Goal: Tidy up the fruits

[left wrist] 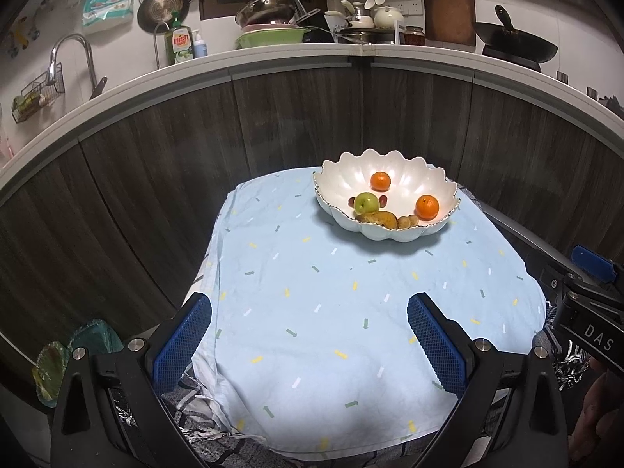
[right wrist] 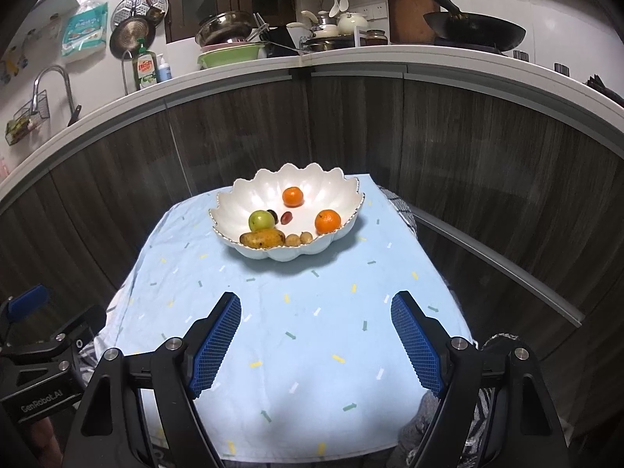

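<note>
Hiding the pear's [left wrist: 376, 219] underside, bowl rim [left wrist: 390, 234].

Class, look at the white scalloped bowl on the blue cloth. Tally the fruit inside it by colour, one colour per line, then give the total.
Inside the bowl:
Orange fruits: 2
Green apple: 1
Yellow-brown pear-like fruit: 1
Small tan round fruits: 2
Small dark red fruits: 2, one half hidden behind the apple
Total: 8

Glossy ceramic on matt cloth

The scalloped white bowl [right wrist: 343, 230] looks glazed and shiny; the pale blue tablecloth [right wrist: 296, 335] is soft, creased, matt fabric. The blue gripper pads [right wrist: 415, 345] look like rough, gridded rubber, and the cabinet fronts [left wrist: 128, 179] like dark wood grain.
</note>
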A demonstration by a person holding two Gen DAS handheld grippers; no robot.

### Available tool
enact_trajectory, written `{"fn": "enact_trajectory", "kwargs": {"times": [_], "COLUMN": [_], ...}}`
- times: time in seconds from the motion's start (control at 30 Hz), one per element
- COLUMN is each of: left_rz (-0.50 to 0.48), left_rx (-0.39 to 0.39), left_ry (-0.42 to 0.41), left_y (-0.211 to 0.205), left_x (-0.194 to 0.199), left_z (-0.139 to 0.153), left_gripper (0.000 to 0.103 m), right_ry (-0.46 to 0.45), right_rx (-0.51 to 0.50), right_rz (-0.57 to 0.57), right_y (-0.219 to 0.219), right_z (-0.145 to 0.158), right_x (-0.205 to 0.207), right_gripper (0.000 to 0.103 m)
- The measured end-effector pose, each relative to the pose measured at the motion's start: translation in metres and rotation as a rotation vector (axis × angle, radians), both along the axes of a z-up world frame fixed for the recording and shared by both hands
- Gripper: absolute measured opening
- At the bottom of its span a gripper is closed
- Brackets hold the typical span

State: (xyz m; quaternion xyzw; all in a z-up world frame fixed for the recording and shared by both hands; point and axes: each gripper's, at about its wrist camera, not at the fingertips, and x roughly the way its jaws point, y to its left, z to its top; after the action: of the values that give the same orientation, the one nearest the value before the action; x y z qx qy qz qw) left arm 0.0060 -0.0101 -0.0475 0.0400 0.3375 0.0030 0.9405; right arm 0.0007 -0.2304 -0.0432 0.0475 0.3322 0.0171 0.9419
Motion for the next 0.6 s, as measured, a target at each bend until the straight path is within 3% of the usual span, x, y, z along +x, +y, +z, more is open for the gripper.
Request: {"fn": "enact_trajectory", "kwargs": {"times": [0.6], "left_rz": [0.000], "left_rx": [0.001], "left_ry": [0.000], "left_y": [-0.0027], "left_x": [-0.0007], "left_z": [0.0007], "left_gripper": [0.102], "right_ry": [0.002], "right_rx": [0.002], "right_rz": [0.000], "right_y": [0.0012], "right_z": [0.0009], "right_x": [0.0000], "right_gripper": [0.080]}}
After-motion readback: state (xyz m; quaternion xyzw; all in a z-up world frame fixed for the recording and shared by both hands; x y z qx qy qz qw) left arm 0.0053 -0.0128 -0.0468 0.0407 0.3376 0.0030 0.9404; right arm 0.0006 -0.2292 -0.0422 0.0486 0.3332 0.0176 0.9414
